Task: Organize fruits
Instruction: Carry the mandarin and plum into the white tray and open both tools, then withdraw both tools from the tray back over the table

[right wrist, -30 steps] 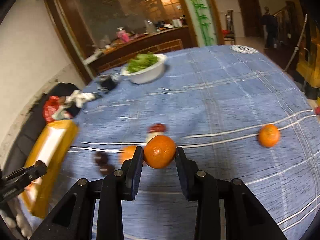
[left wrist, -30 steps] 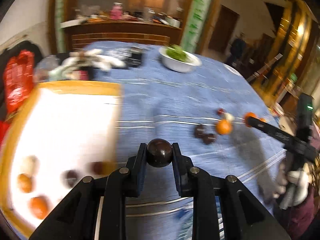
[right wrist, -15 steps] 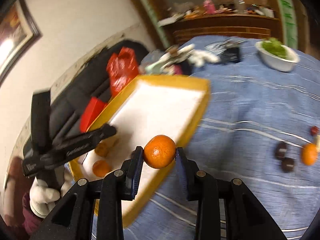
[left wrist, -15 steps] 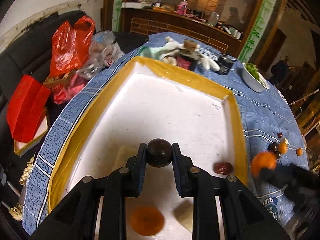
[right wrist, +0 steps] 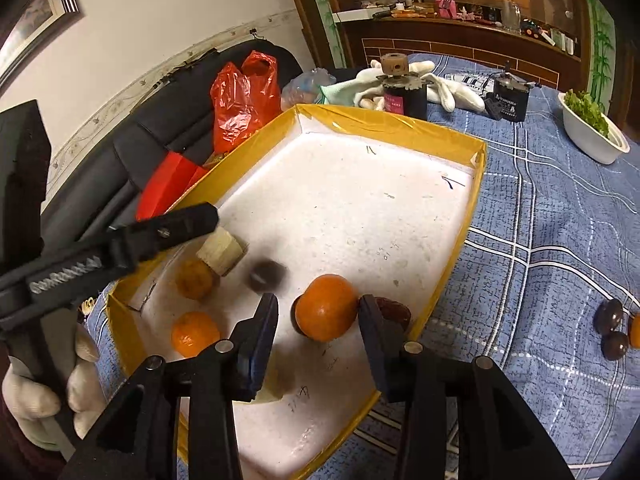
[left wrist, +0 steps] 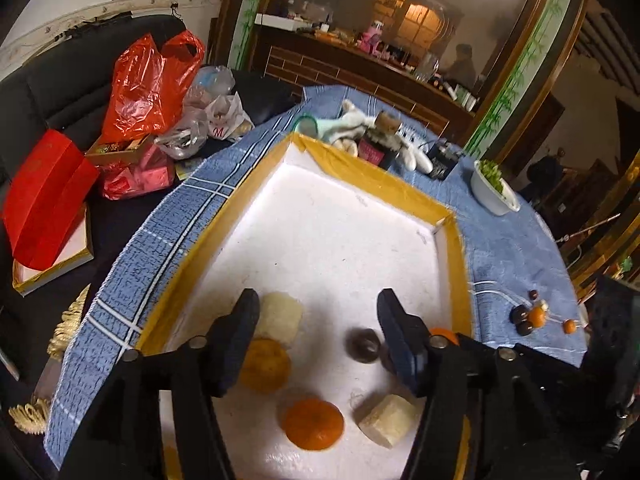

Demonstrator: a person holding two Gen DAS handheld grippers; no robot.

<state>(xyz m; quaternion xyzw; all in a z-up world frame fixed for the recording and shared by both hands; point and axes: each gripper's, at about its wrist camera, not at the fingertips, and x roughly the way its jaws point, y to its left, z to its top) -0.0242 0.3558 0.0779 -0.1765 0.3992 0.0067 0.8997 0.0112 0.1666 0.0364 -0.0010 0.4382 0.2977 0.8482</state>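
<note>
A white foam tray with a yellow rim [left wrist: 384, 188] [right wrist: 400, 128] lies on the blue cloth. My left gripper [left wrist: 318, 322] is open above it; a dark round fruit [left wrist: 363, 345] [right wrist: 266, 275], blurred, lies loose in the tray below. Two oranges [left wrist: 313, 423] [left wrist: 265, 365] and pale chunks [left wrist: 280, 313] [left wrist: 387, 420] lie there too. My right gripper [right wrist: 318, 320] is open over the tray; an orange [right wrist: 326, 307] sits between its fingers, free of the left one. A red-brown date [right wrist: 396, 312] lies by the right finger.
Several dark fruits and oranges [left wrist: 532, 317] [right wrist: 612, 328] remain on the cloth to the right. A white bowl of greens [right wrist: 592, 128] [left wrist: 494, 190], gloves and a dark jar [right wrist: 400, 92] stand behind the tray. Red bags [left wrist: 148, 88] lie on the black sofa to the left.
Both grippers came over the tray and opened. The left one let go of the dark fruit, which now lies in the tray. The right one opened around its orange.
</note>
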